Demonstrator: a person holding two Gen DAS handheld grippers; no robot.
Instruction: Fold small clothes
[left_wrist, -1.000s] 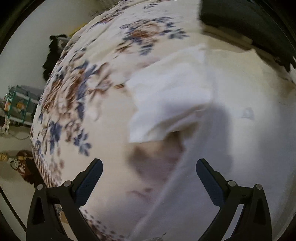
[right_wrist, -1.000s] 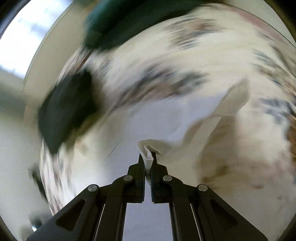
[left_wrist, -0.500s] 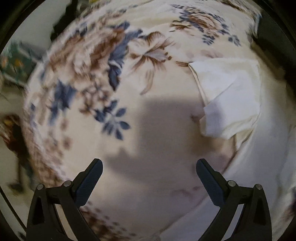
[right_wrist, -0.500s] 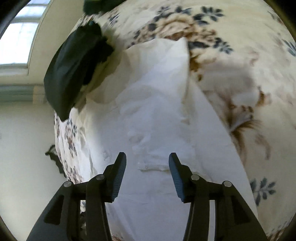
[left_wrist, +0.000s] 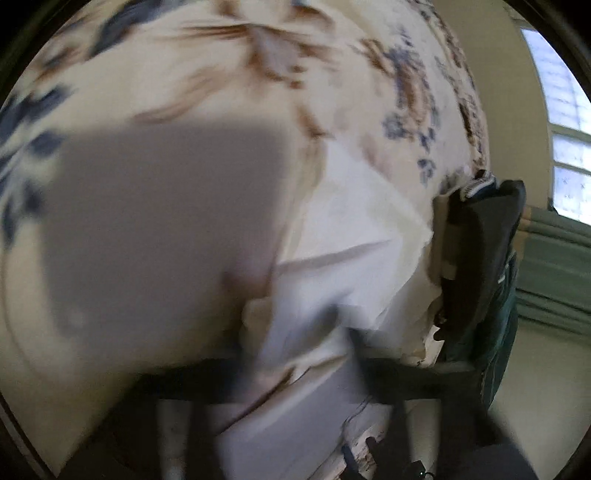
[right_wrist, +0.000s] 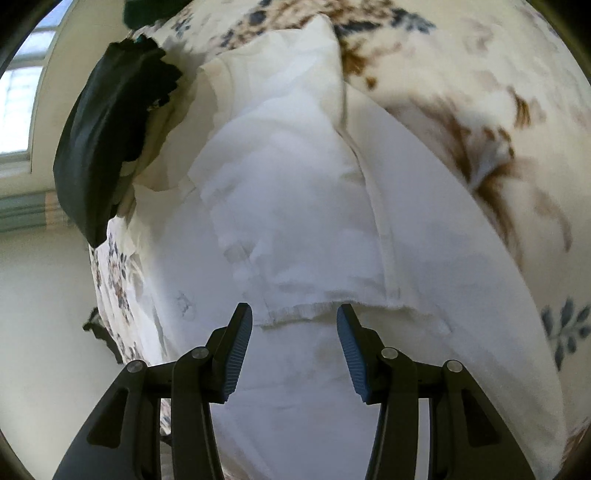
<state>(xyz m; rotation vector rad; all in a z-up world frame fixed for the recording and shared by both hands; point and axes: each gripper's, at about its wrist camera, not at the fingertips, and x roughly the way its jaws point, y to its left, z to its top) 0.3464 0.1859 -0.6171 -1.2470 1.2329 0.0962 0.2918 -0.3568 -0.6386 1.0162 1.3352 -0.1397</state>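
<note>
A white garment (right_wrist: 295, 206) lies partly folded on a floral bed cover (right_wrist: 498, 92). One side is folded over the middle, with a raw hem edge just ahead of my right gripper (right_wrist: 294, 332). The right gripper is open and empty, its blue-padded fingers (right_wrist: 240, 343) straddling that hem just above the cloth. In the left wrist view the same white garment (left_wrist: 351, 236) shows at centre right, heavily blurred. My left gripper (left_wrist: 295, 384) is a dark smear at the bottom, low over the garment's edge; its jaw state is unreadable.
A dark garment (right_wrist: 107, 144) lies beside the white one at the bed's edge; it also shows in the left wrist view (left_wrist: 476, 273). A green cloth (left_wrist: 498, 354) lies beyond it. A window (left_wrist: 565, 129) and wall are behind. A large shadow (left_wrist: 159, 229) covers the floral cover.
My right gripper let go of the white cloth and opened, now hovering over the folded hem. My left gripper swung fast to the right and down onto the garment's edge, blurring its view.
</note>
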